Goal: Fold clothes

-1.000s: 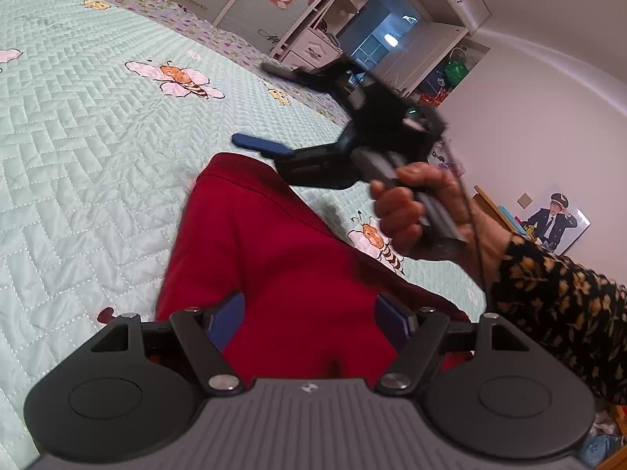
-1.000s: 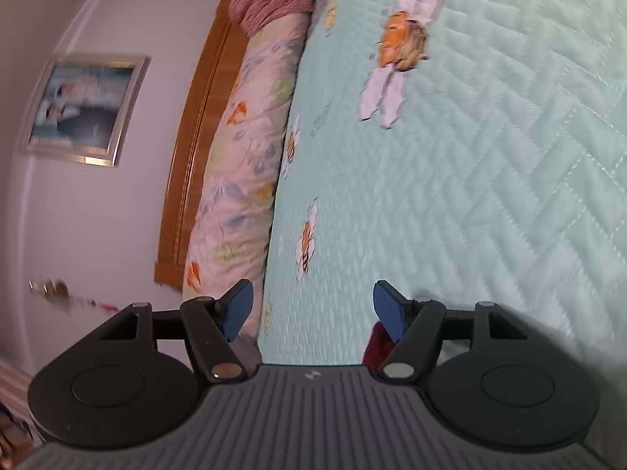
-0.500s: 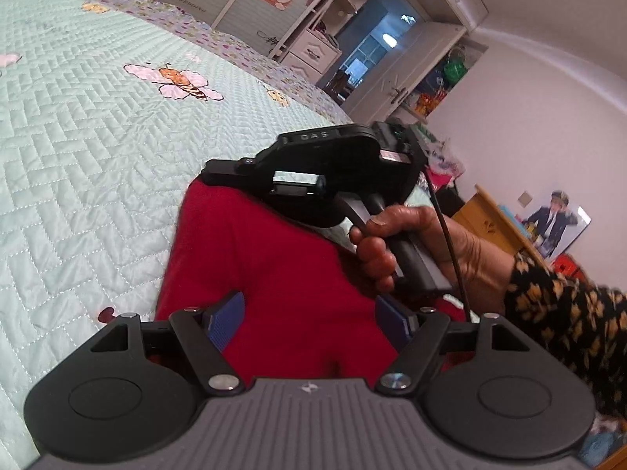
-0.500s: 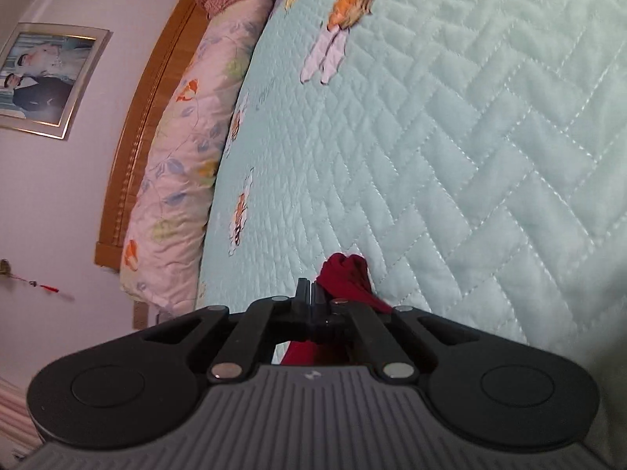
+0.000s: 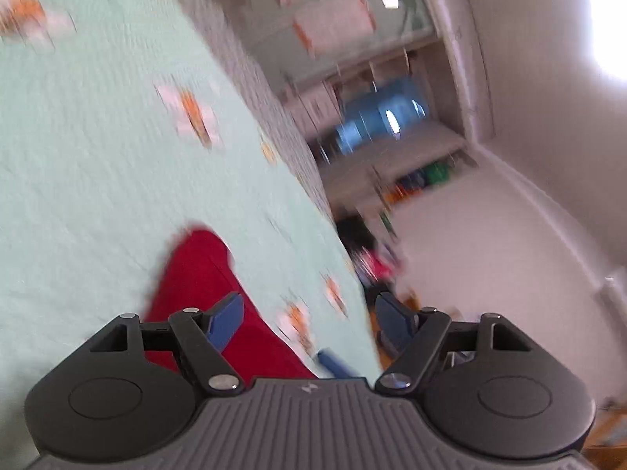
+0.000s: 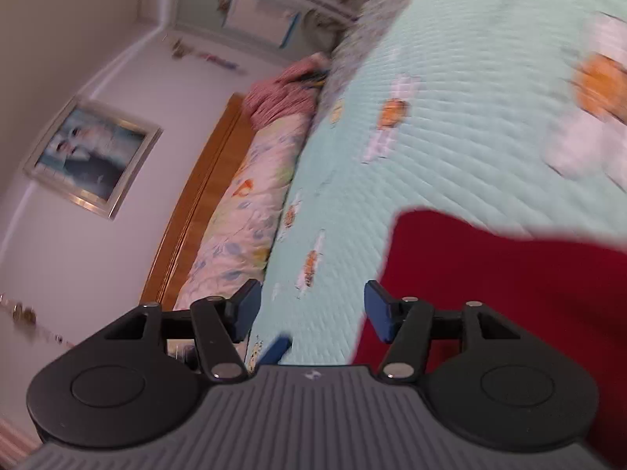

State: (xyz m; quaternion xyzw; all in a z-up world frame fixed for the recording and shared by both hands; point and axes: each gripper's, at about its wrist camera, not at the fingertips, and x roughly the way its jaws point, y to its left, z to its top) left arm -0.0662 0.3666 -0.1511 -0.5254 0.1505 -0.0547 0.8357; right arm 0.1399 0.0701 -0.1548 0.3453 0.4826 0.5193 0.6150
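Bedroom: mint quilt with bee prints.
Garment: red garment flat on quilt, one smooth slab, folds unclear.
Left gripper: wide apart, empty.
Right gripper: jaws opening, nothing between.
Remaining: probably further folds; blur hides detail.

The left gripper stands wide apart and empty, while the right gripper's jaws are opening.

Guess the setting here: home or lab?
Home, almost certainly a bedroom: a bed under a quilted mint bedspread with bee prints, a wooden headboard with floral pillows against it, and a framed photo on the wall.
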